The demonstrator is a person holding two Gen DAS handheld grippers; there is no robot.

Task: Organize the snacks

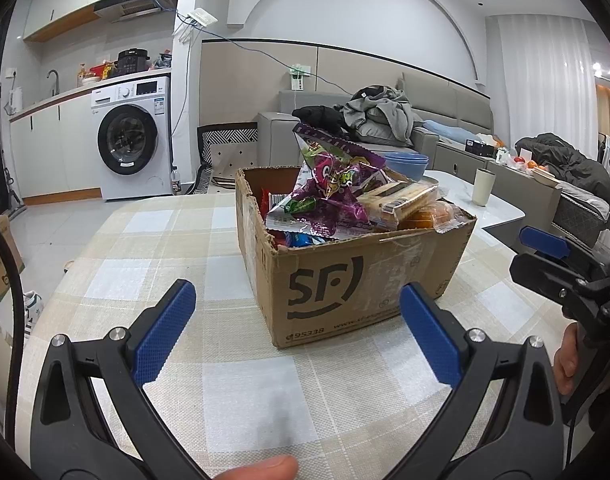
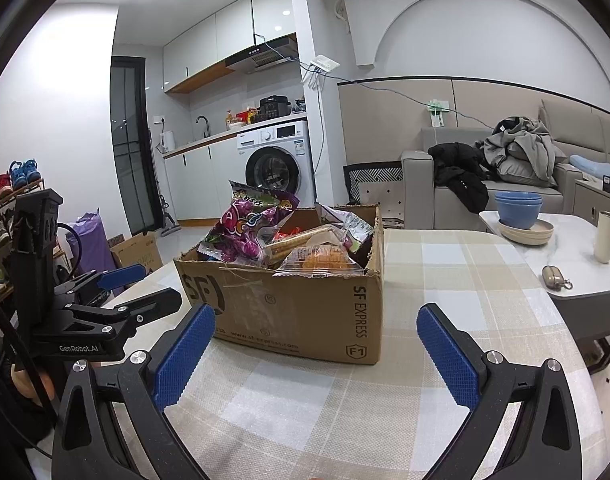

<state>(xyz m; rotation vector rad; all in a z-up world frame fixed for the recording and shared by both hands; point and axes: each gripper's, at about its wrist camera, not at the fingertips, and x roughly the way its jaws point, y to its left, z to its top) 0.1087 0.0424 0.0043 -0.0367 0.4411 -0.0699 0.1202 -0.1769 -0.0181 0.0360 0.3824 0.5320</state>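
Sitting beyond both tongs, the box (image 1: 345, 264) of snacks (image 1: 337, 196) stands on the bench (image 1: 165, 240), apart from either pair. The left tongs (image 1: 297, 332) are spread wide and grip nothing; the right tongs (image 2: 317, 356) are likewise spread and bare. The box's torn rim is open, and packets heap above it, a purple bag (image 2: 249, 224) topmost. Bare checked cloth (image 2: 445, 272) lies near and to both sides. Bowls (image 2: 519, 208) and a cup (image 2: 607, 236) rest on a white table far right; a washer (image 1: 133, 140) and a sofa (image 2: 505, 184) stand behind.
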